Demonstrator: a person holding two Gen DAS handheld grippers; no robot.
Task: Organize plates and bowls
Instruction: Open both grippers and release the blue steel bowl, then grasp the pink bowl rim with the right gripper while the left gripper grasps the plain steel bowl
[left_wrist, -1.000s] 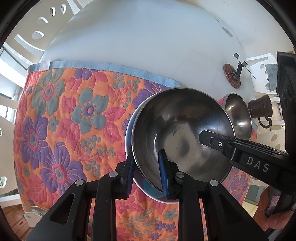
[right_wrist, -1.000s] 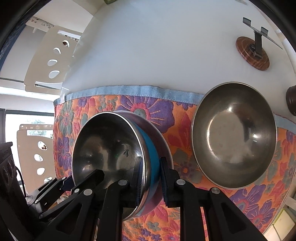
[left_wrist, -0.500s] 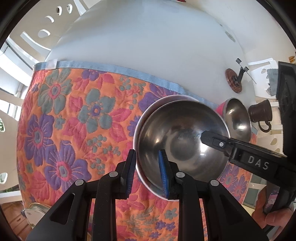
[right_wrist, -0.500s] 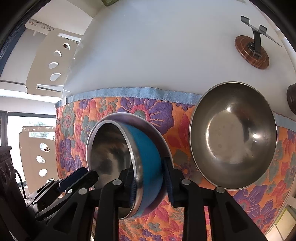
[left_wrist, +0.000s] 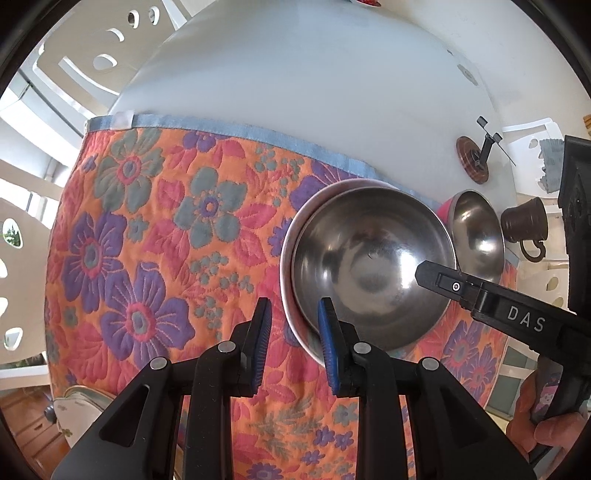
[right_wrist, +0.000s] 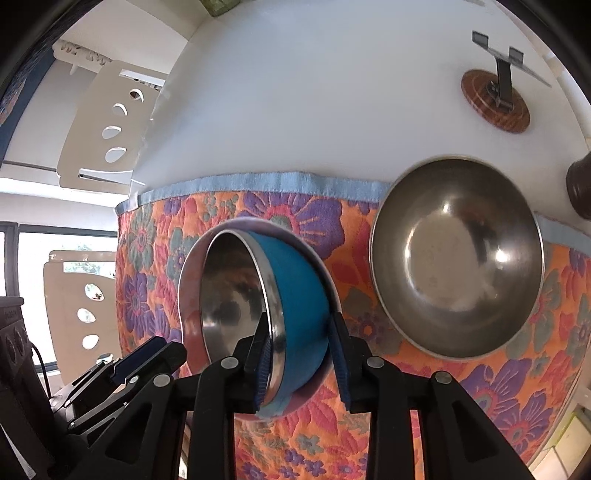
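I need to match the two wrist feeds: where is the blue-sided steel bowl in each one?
Left wrist: the blue-sided bowl is right of centre, seen from above so only its steel inside shows, sitting in a plate.
Right wrist: it is low centre, blue side showing, rim between the right gripper fingers.
Shared landmark: the wooden disc stand on the white table.

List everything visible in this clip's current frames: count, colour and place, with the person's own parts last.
Blue bowl: one, blue outside, steel inside, sitting in the plate.
Plate: one, steel, on the cloth under the blue bowl.
Second bowl: one, steel, on the cloth to the right.
Cloth: one, orange floral with blue trim, on the table.
Table: one, white.
Wooden stand: one, brown disc, far right.
Mug: one, dark brown, right edge.
Chairs: white, behind the table.
Left gripper: open.
Right gripper: straddling the blue bowl's wall.
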